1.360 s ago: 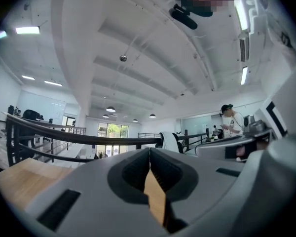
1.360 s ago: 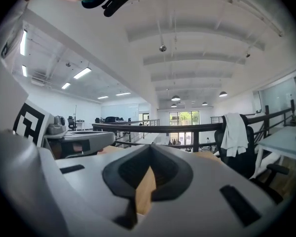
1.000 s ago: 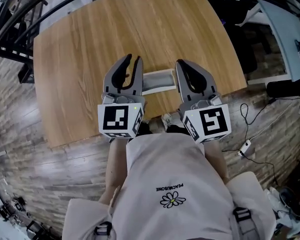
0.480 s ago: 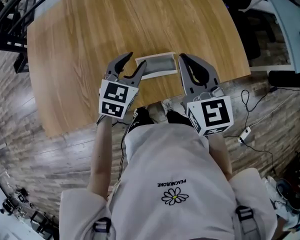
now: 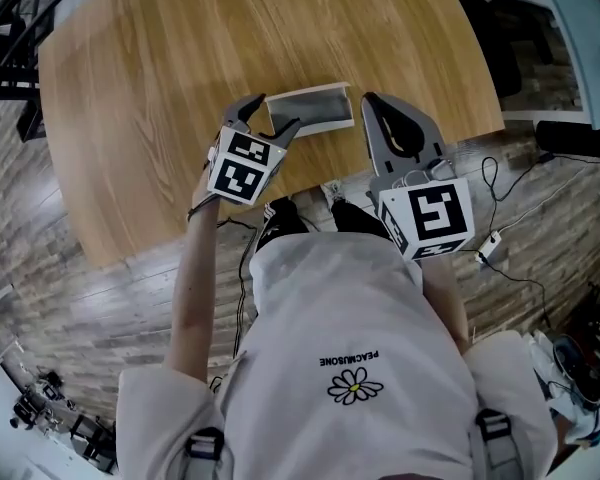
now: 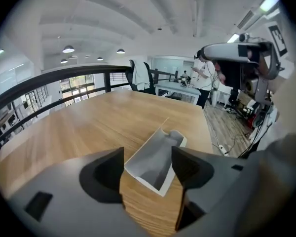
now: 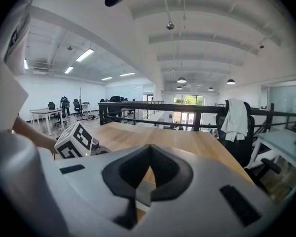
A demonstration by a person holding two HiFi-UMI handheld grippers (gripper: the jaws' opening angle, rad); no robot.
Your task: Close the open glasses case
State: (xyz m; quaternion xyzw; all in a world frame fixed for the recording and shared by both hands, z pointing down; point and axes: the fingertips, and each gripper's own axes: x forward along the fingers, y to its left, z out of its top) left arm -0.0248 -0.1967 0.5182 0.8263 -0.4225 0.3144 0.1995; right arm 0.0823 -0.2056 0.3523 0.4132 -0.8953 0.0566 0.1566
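The open glasses case (image 5: 310,108), grey inside with a pale rim, lies on the wooden table (image 5: 180,58) near its front edge. My left gripper (image 5: 270,118) tilts down at the case's left end, and its jaws are opening. In the left gripper view the case (image 6: 155,162) lies just past the left gripper (image 6: 148,157), its near corner reaching between the fingertips, which do not press on it. My right gripper (image 5: 372,100) hovers beside the case's right end with its jaws shut on nothing. In the right gripper view the right gripper (image 7: 148,147) hides most of the case.
The table's front edge (image 5: 310,183) runs just below both grippers. Cables (image 5: 500,238) lie on the plank floor to the right. An office chair draped with a white cloth (image 7: 234,120) stands past the table's far side, by a black railing (image 6: 49,80).
My left gripper has sunk toward the table, tipped downward, and its jaws have spread from nearly shut to wide. My right gripper has come down a little.
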